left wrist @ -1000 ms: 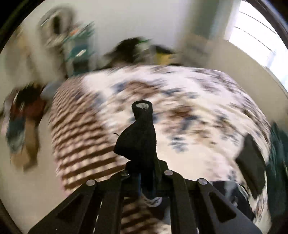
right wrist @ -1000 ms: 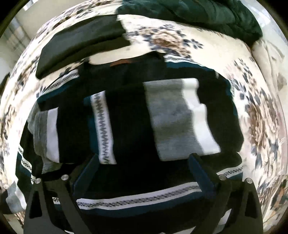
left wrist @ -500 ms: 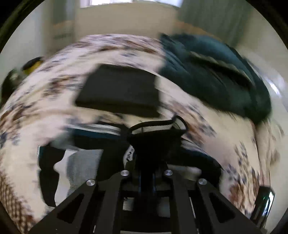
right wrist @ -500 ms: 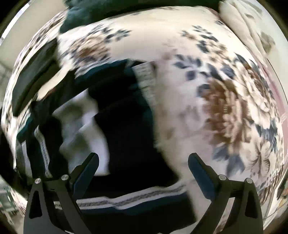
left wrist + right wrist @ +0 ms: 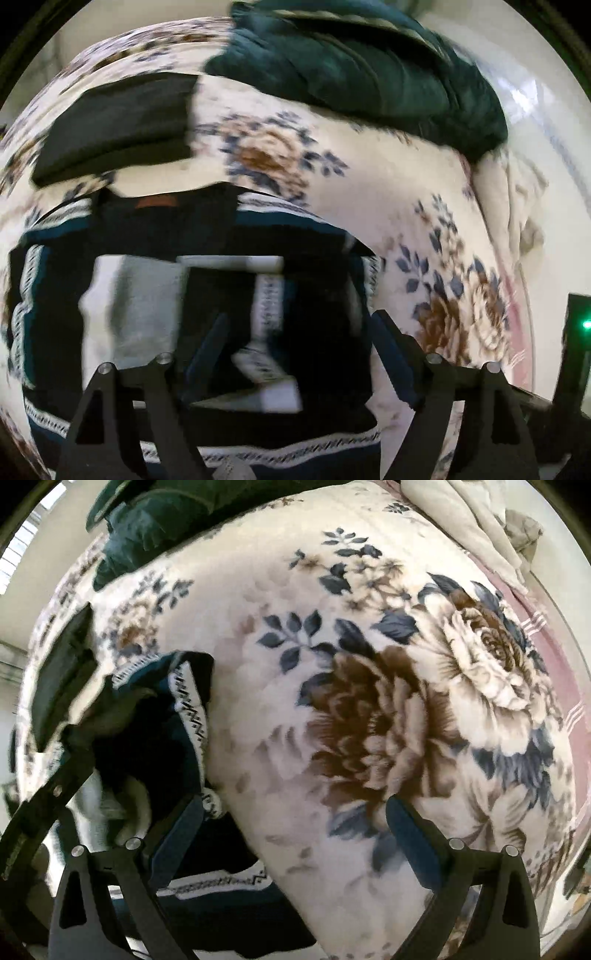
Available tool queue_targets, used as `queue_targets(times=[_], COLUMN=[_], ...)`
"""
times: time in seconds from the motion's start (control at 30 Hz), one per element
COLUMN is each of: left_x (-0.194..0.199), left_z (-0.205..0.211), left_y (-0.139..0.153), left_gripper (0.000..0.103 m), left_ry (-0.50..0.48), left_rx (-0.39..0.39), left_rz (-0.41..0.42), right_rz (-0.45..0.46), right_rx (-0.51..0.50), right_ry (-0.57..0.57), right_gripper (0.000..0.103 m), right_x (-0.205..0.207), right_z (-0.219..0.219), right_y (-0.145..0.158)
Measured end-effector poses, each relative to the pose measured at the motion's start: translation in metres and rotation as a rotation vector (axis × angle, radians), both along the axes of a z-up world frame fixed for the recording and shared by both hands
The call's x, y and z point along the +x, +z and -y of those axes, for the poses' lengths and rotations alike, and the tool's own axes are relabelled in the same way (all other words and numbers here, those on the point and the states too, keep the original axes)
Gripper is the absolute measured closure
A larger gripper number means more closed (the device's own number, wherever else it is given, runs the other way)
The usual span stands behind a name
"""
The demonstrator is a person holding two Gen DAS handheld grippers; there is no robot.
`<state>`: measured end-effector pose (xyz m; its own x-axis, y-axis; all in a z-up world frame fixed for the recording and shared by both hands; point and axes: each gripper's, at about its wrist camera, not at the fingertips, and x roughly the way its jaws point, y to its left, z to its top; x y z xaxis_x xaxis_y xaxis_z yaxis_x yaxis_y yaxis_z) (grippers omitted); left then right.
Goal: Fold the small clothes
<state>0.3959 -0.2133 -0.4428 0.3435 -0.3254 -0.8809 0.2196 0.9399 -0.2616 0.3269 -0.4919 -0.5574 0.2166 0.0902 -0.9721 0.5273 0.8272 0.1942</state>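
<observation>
Below the left gripper (image 5: 295, 354), whose jaws have just spread, nothing pinched, lie dark patterned clothes (image 5: 229, 236); a folded black garment (image 5: 118, 122) sits at ten o'clock. Only the right gripper (image 5: 295, 834), spread empty, shows floral blanket (image 5: 388, 716) detail.

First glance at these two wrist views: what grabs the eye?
The floral blanket, cream with big brown and white roses, fills the right wrist view under the open right gripper. In the left wrist view, the open left gripper, whose jaws have just been opening, hangs over a pile of dark socks with grey and white bands. A dark green quilt lies bunched at the top, a folded black garment upper left.
</observation>
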Motion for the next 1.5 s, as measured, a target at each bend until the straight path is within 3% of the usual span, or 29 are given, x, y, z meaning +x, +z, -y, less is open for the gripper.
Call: queue_targets(times=[0.1,0.2,0.3,0.33,0.4,0.47,0.53,0.57,0.73,0.93,1.0,1.07,1.13,1.2,1.3,1.4,1.5], left_x=[0.001,0.008,0.021,0.022,0.029,0.034,0.040,0.044,0.069,0.078,0.068,0.053,0.038,0.031,0.027,0.028,0.028], left_z=[-0.056,-0.124,-0.189,-0.202,-0.230,-0.248,-0.257,-0.258,-0.259,-0.279,-0.278,-0.274,-0.266,-0.258,-0.254,-0.267,-0.271], left_y=[0.014,0.018,-0.001,-0.007,-0.022,-0.035,-0.040,-0.042,-0.062,-0.079,-0.061,-0.042,-0.030,-0.032,-0.062,-0.094,-0.091], left_gripper=[0.024,0.024,0.024,0.024,0.024,0.024,0.024,0.024,0.024,0.024,0.024,0.024,0.024,0.024,0.024,0.021,0.021], left_ry=[0.120,0.255,0.367,0.391,0.450,0.486,0.505,0.504,0.487,0.485,0.471,0.444,0.405,0.364,0.324,0.329,0.324], left_rx=[0.018,0.100,0.229,0.245,0.276,0.274,0.270,0.254,0.285,0.281,0.268,0.247,0.226,0.248,0.292,0.252,0.213], left_rz=[0.019,0.035,0.010,-0.001,-0.031,-0.054,-0.061,-0.061,-0.079,-0.115,-0.080,-0.053,-0.026,-0.035,-0.109,-0.182,-0.173], right_rz=[0.070,0.109,0.114,0.103,0.069,0.038,0.046,0.058,0.078,-0.033,-0.079,-0.033,0.050,0.097,0.031,-0.058,-0.093], right_rx=[0.072,0.149,0.217,0.226,0.234,0.221,0.173,0.123,0.007,-0.013,-0.019,-0.050,-0.063,-0.074,-0.092,-0.103,-0.066], right_ry=[-0.007,0.019,0.033,0.045,0.086,0.143,0.171,0.171,0.146,0.148,0.119,0.087,0.087,0.147,0.194,0.153,0.137], right_gripper=[0.002,0.003,0.005,0.011,0.035,0.078,0.098,0.099,0.100,0.098,0.083,0.051,0.044,0.044,0.044,0.048,0.050], right_x=[0.004,0.026,0.052,0.061,0.078,0.088,0.090,0.088,0.072,0.072,0.072,0.069,0.066,0.068,0.075,0.071,0.069], right_z=[-0.005,-0.024,-0.045,-0.052,-0.071,-0.089,-0.098,-0.101,-0.083,-0.077,-0.076,-0.080,-0.090,-0.110,-0.131,-0.126,-0.122], right_y=[0.012,0.011,-0.005,-0.012,-0.029,-0.038,-0.034,-0.027,-0.004,-0.025,-0.025,-0.010,0.006,0.011,-0.016,-0.049,-0.059])
